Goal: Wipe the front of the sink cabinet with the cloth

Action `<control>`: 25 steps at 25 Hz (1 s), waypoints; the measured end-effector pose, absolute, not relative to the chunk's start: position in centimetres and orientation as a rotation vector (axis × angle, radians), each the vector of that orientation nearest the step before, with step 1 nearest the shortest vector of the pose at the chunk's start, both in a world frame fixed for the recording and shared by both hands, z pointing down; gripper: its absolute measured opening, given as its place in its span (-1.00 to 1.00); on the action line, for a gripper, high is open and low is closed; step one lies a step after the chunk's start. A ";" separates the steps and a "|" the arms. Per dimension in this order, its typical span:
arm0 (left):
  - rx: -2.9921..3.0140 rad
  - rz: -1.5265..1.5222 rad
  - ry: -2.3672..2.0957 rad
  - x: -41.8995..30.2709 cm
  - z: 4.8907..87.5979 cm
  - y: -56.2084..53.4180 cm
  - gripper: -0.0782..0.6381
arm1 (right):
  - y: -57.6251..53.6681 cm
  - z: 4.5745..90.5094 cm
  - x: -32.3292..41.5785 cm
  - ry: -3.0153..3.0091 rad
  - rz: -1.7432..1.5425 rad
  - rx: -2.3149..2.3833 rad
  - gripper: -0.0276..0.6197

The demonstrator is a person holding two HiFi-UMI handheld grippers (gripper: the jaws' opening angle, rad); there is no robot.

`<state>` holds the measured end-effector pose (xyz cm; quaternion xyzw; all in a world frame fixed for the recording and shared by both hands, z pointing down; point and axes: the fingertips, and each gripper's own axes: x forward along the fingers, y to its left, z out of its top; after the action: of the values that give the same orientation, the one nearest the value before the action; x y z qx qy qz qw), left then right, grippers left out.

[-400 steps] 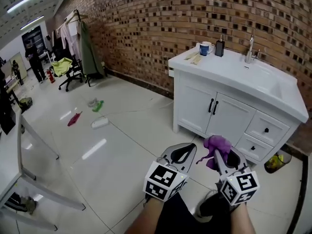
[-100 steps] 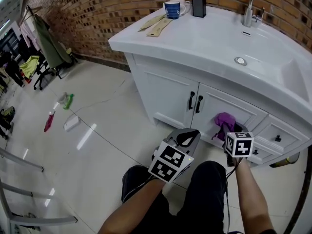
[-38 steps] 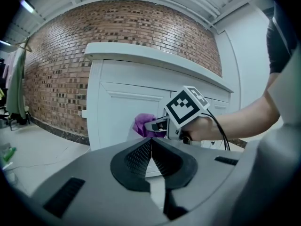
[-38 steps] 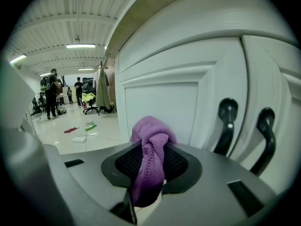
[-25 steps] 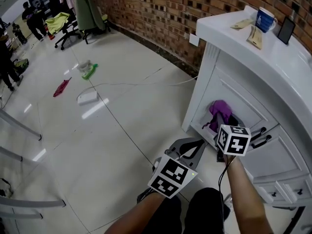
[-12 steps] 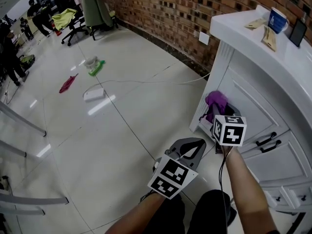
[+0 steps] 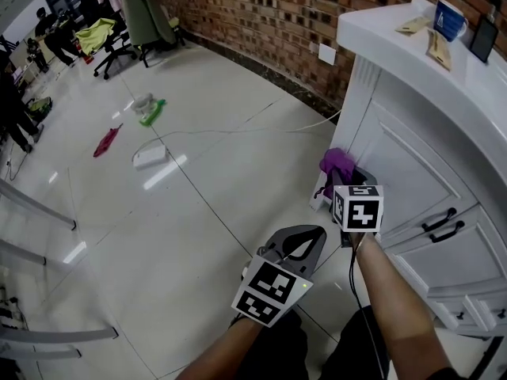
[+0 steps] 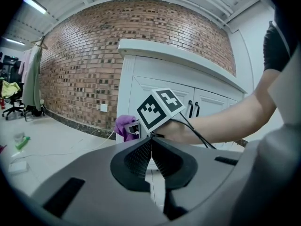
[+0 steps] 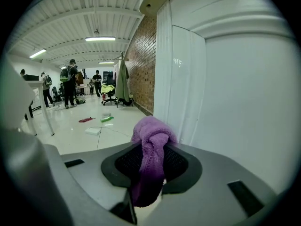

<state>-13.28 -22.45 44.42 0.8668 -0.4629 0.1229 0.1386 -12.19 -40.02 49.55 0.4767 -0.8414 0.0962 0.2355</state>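
**Right gripper clamps the cloth at the cabinet's left corner; left gripper is closed and empty**

Head view: I see the right gripper (image 7: 342, 179) held out at the lower left corner of the white sink cabinet (image 7: 412, 165), with the purple cloth (image 7: 337, 163) bunched at its tips. The cloth sits right at the cabinet's corner post, low and near the floor (image 7: 182, 212). I cannot tell from here whether it presses on the paint. The left gripper (image 7: 305, 236) hangs lower and nearer my body, apart from the cabinet. Two dark door handles (image 7: 442, 222) show further along the front, and a blue cup (image 7: 449, 19) stands on the countertop. A brick wall (image 7: 261, 14) runs behind. A green item (image 7: 152, 111), a red one (image 7: 104, 141) and a white one (image 7: 149, 157) lie on the tiles well away.

Left gripper view: the two jaws meet along their ribbed pads with nothing between them. Beyond them I see the right gripper's marker cube (image 8: 159, 108) and the cloth at the cabinet's near corner.

Right gripper view: the jaws are pinched on the cloth. It rises between the pads in a rounded fold and hangs down behind them. The cabinet's corner post and flat white panel fill the right side, just beside the fold. People (image 9: 70, 86) stand far back in the room.
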 end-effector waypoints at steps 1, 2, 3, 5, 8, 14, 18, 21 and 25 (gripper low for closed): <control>2.501 0.355 -1.341 -13.5 44.6 -22.4 -0.77 | -40.2 49.9 -12.1 -2.299 0.262 1.308 -0.57; 2.497 0.354 -1.341 -13.6 44.8 -22.3 -0.77 | -40.3 50.2 -12.0 -2.291 0.262 1.311 -0.57; 2.491 0.352 -1.341 -13.7 45.0 -22.2 -0.77 | -40.4 50.3 -11.8 -2.285 0.261 1.317 -0.57; 2.479 0.348 -1.339 -13.8 45.5 -22.1 -0.77 | -40.4 50.3 -11.6 -2.283 0.258 1.335 -0.57; 2.473 0.349 -1.327 -13.5 46.0 -21.8 -0.77 | -40.1 50.2 -10.7 -2.280 0.273 1.368 -0.57; 2.484 0.351 -1.300 -12.4 46.3 -21.3 -0.77 | -38.9 50.3 -7.2 -2.241 0.285 1.440 -0.57; 2.506 0.350 -1.273 -11.1 45.8 -21.0 -0.77 | -37.7 50.3 -4.5 -2.210 0.303 1.479 -0.57; 2.531 0.362 -1.249 -10.0 45.4 -20.7 -0.77 | -36.9 50.1 -2.7 -2.190 0.309 1.522 -0.57; 2.556 0.372 -1.224 -8.9 45.0 -20.2 -0.77 | -35.7 50.3 -0.3 -2.159 0.333 1.577 -0.57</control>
<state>-8.89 -20.18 45.02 0.8853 -0.4238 0.1290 0.1411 -0.30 -35.73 50.25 0.5706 -0.7814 0.1207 0.2219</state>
